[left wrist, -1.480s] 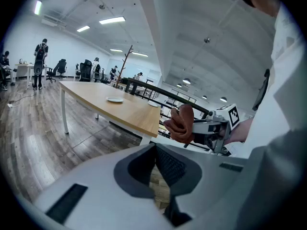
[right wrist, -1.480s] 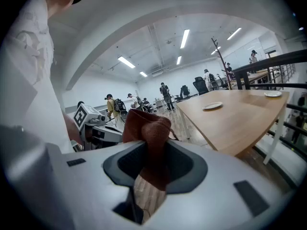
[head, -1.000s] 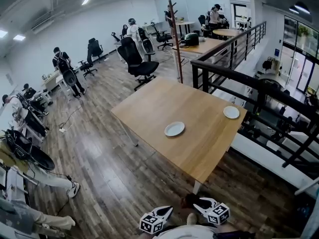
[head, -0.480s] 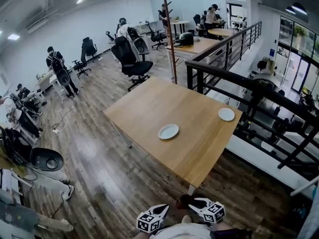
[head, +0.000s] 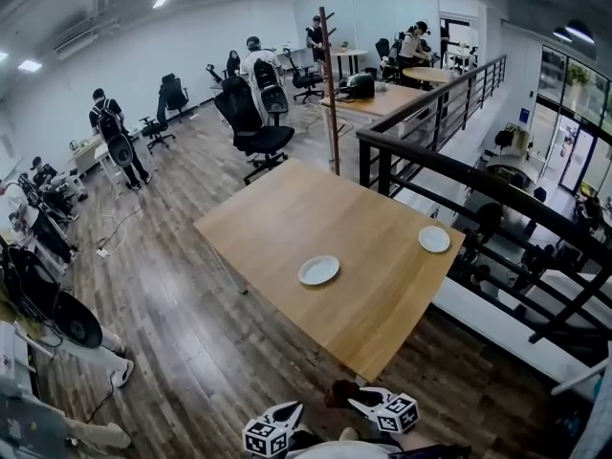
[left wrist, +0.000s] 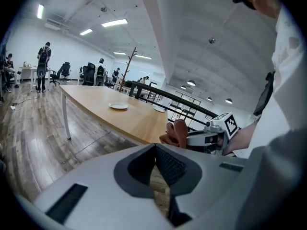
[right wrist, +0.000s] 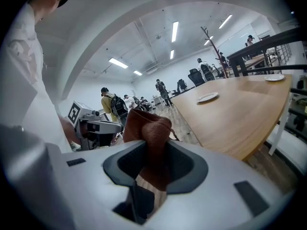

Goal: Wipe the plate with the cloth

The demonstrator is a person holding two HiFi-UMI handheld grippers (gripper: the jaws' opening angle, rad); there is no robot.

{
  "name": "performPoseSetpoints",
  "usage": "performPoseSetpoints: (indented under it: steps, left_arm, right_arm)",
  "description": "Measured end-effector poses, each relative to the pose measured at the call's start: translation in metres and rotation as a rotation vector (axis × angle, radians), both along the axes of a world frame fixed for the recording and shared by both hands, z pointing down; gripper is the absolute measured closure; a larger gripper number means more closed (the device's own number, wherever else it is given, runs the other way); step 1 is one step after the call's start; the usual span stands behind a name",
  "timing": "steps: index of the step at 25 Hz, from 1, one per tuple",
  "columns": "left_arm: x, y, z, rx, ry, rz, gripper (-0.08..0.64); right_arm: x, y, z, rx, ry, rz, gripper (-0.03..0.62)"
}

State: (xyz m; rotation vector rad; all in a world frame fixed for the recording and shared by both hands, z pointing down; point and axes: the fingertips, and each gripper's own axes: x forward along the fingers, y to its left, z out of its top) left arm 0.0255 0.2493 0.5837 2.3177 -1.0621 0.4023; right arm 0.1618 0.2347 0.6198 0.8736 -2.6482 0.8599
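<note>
A white plate (head: 318, 270) lies near the middle of the wooden table (head: 287, 218); it also shows as the plate (left wrist: 118, 106) and the plate (right wrist: 207, 97) in the gripper views. Both grippers are held low near the person's body, short of the table's near corner. My right gripper (head: 356, 400) is shut on a brown cloth (head: 339, 392), and the bunched cloth (right wrist: 148, 128) sticks up between its jaws (right wrist: 154, 150). My left gripper (head: 292, 414) is shut with nothing in it (left wrist: 155, 150).
A second white plate (head: 434, 239) sits at the table's right corner. A black railing (head: 449, 175) runs behind the table, with a drop beyond it. A coat stand (head: 331, 84), office chairs (head: 251, 122) and several people stand farther off. Wood floor (head: 191, 323) surrounds the table.
The head view has shifted, so the table and plate sit a little lower and further left in it. Both grippers have slid slightly left and down. The cloth stays gripped.
</note>
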Motion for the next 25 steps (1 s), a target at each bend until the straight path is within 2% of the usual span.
performPoseSetpoints:
  steps: [6,14,18,25]
  left_arm:
    - [-0.013,-0.019,0.012,-0.034,0.012,-0.009,0.548]
    - [-0.011,-0.092,0.024,-0.046,0.044,0.113,0.548]
    - [-0.025,-0.138,0.021,-0.038,0.065,0.150,0.548]
    - [-0.058,-0.196,0.006,-0.024,0.081,0.235,0.548]
  right_arm:
    - [-0.016,-0.021,0.004,-0.011,-0.002,-0.013,0.469]
    - [-0.025,-0.080,0.006,-0.033,0.020,0.078,0.469]
    - [-0.041,-0.120,0.002,-0.028,0.051,0.094,0.469]
    - [-0.073,-0.186,-0.023,0.004,0.065,0.183,0.469]
